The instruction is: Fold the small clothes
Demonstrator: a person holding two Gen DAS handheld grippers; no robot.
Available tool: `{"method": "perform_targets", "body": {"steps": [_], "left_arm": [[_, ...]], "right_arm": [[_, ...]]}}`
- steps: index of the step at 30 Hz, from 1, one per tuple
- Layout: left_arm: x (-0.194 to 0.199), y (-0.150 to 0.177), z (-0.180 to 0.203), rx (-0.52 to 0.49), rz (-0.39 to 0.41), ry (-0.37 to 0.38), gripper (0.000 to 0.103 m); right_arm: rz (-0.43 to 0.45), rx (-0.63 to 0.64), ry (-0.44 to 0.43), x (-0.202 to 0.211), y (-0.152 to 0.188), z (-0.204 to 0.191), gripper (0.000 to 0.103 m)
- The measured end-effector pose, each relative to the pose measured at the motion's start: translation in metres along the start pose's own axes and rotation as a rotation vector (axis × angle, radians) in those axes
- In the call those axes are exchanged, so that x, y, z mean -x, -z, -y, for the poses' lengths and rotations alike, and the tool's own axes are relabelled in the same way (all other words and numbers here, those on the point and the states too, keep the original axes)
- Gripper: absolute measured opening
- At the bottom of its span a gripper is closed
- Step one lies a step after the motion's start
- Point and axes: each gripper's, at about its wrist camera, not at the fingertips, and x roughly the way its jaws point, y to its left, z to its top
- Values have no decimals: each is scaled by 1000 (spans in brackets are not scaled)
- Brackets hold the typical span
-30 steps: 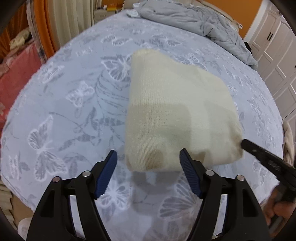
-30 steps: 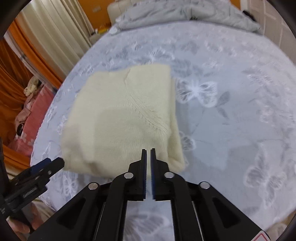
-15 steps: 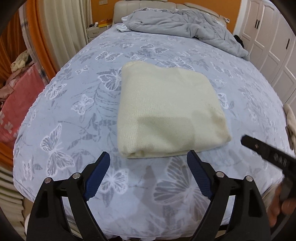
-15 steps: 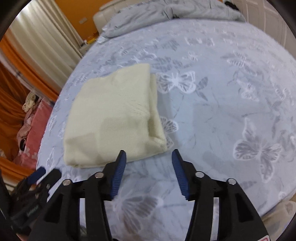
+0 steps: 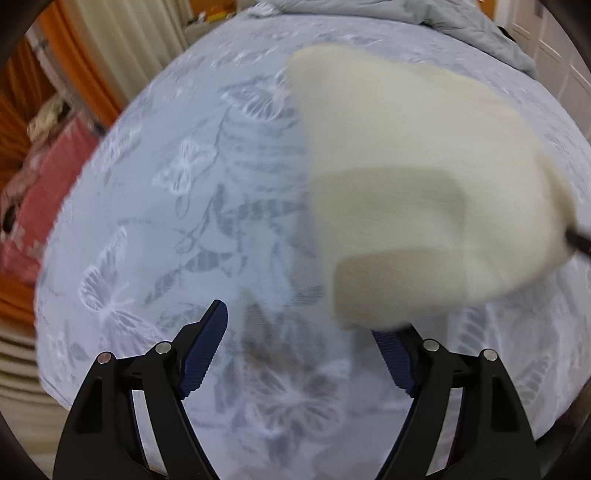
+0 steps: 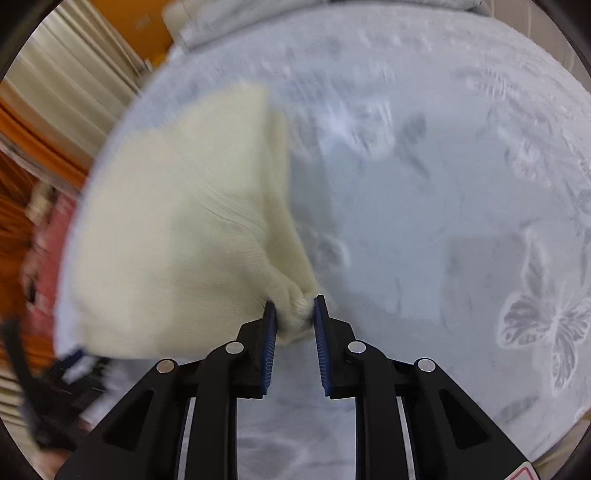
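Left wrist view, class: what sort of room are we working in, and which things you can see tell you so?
Most likely a bedroom. The work surface is a bed with a butterfly-print sheet, a rumpled grey duvet lies at its far end, and curtains hang beside it.

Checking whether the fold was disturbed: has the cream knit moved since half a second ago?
Yes. The right tongs now pinch the cream knit's near corner, bunching and lifting it off the butterfly bedsheet where it lay flat before.
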Motion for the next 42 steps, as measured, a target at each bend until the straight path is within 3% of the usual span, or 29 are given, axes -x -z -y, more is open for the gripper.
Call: {"method": "perform_targets", "body": {"steps": [6,10,14,18,21,26,33,42], "left_arm": [[14,4,-7,28,26,3,80],[45,18,-16,76,77,6,78],[77,37,-18,138,129,58,79],[101,58,10,114,175,89,89],[107,77,42,52,229,58,94],[95,99,66,17,206,35,95],[87,111,70,9,233,-45,95],[88,115,68,19,235,-45,95]], "right_arm": [[61,-19,-51,39,2,-3,26],[130,19,-46,82,34,0,29],[158,21,-18,103,72,7,49],[199,22,4,111,104,8,70],[230,38,75,108,125,6,77],[268,52,163,100,149,7,86],[268,100,163,89,156,-6,86],[278,146,136,90,162,-25,86]]}}
